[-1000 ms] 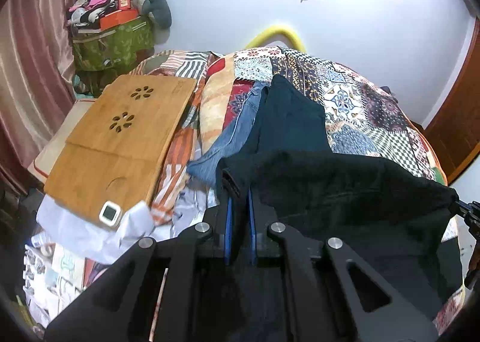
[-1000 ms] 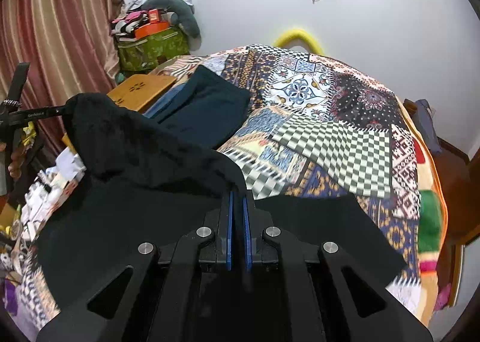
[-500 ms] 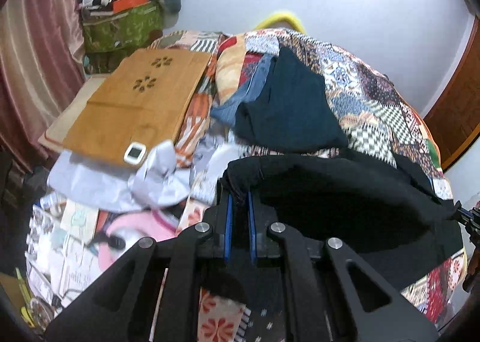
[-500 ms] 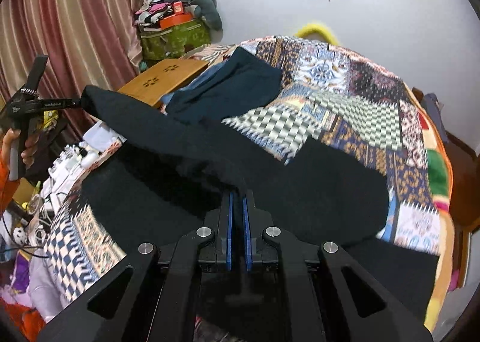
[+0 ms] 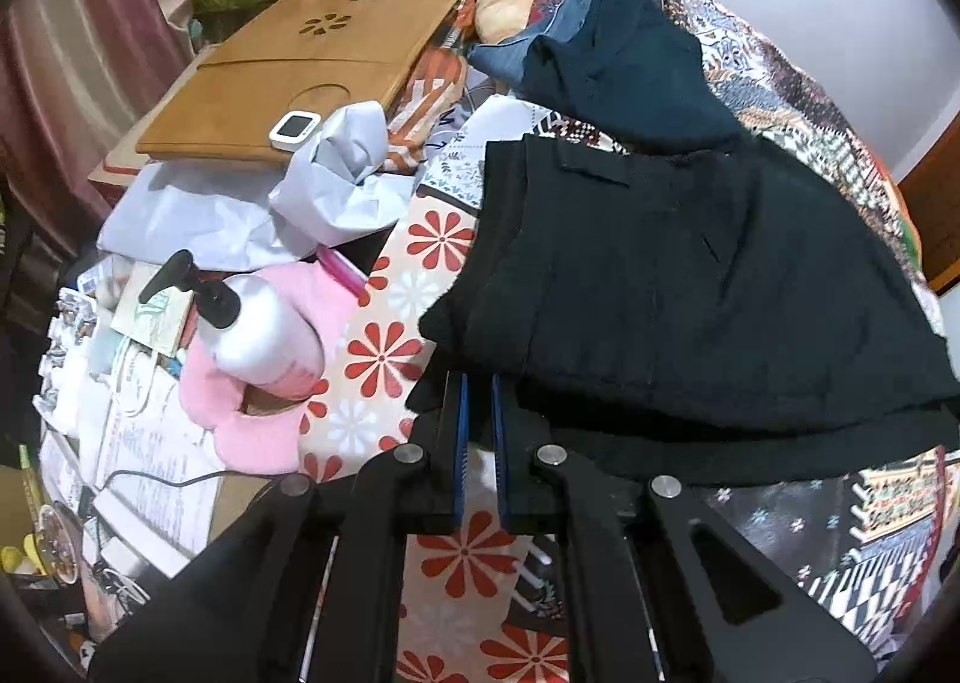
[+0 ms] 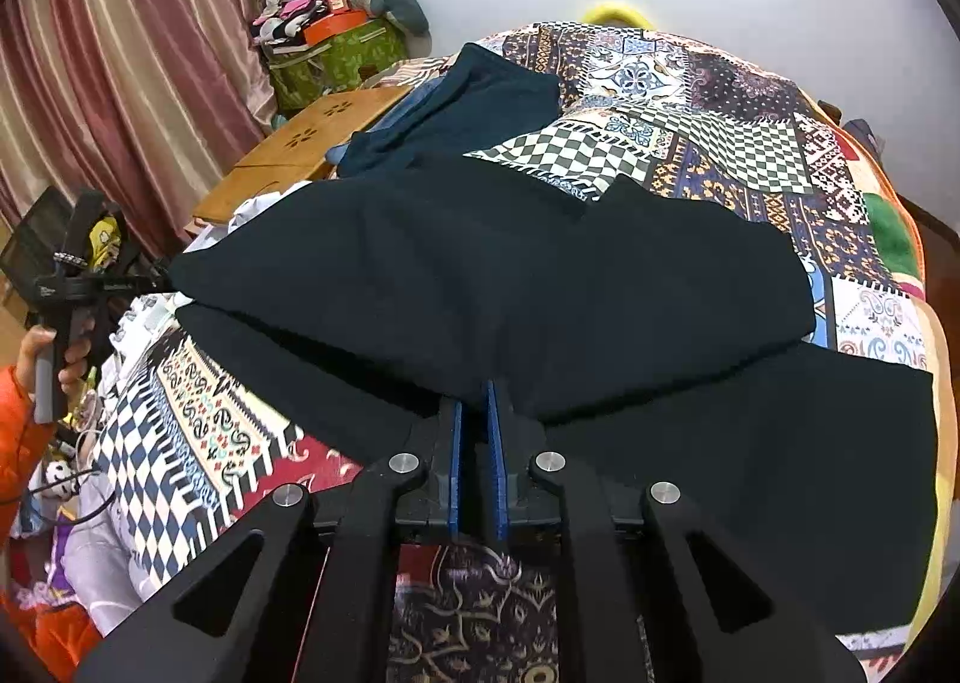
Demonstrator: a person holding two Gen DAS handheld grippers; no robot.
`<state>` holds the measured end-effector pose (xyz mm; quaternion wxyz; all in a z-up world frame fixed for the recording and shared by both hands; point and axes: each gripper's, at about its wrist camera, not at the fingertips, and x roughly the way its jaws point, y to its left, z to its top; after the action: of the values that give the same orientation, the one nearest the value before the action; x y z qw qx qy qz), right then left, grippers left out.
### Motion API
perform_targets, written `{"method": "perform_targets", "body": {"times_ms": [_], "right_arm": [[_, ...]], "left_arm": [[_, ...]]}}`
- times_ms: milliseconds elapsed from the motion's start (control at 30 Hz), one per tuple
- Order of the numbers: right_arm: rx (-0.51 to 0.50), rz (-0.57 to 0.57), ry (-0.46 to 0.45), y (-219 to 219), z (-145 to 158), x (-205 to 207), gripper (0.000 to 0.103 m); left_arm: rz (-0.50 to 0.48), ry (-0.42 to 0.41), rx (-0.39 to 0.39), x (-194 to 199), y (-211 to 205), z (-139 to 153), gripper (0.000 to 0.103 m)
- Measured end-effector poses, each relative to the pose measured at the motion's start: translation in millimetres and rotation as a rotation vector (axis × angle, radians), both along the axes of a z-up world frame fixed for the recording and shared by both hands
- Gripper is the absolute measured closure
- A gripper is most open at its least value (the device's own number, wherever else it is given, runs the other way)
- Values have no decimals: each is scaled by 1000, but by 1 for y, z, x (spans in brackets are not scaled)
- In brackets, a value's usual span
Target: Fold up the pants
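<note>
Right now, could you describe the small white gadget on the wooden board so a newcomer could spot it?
Find the wooden lap desk left of the patchwork bedspread. At its near edge, beside crumpled white paper, lies the white gadget, the only thing with a dark screen.

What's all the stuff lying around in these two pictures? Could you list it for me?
black pants: one, black, folded over on the bed, edge pinched by both grippers
quilt: one, multicoloured patchwork, covering the bed
dark teal garment: one, beyond the pants, lying on blue jeans
wooden lap tray: one, tan, with flower cut-outs, left of the bed
small white device: one, on the tray's near edge
crumpled paper: pale grey, beside the tray
pump bottle: one, white with black pump, on a pink cushion
green bag: one, against the wall, clutter on top
curtain: striped maroon, left
left gripper: black, blue pads, shut on the pants
right gripper: same, shut on the pants
hand: one, orange sleeve, holding the left gripper
</note>
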<state>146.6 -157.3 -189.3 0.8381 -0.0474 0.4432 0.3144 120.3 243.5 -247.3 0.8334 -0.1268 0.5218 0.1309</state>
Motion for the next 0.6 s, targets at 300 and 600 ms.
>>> {"method": "perform_targets", "body": {"times_ms": [300,600], "right_arm": [[-18,-88,-25,-32,23,-1,90],[6,-160,-74,-41,44,38,62]], "left_arm": [[-24,-97,129,1,-10,51,87],[-124,-207,179,41,-49,89,44]]}}
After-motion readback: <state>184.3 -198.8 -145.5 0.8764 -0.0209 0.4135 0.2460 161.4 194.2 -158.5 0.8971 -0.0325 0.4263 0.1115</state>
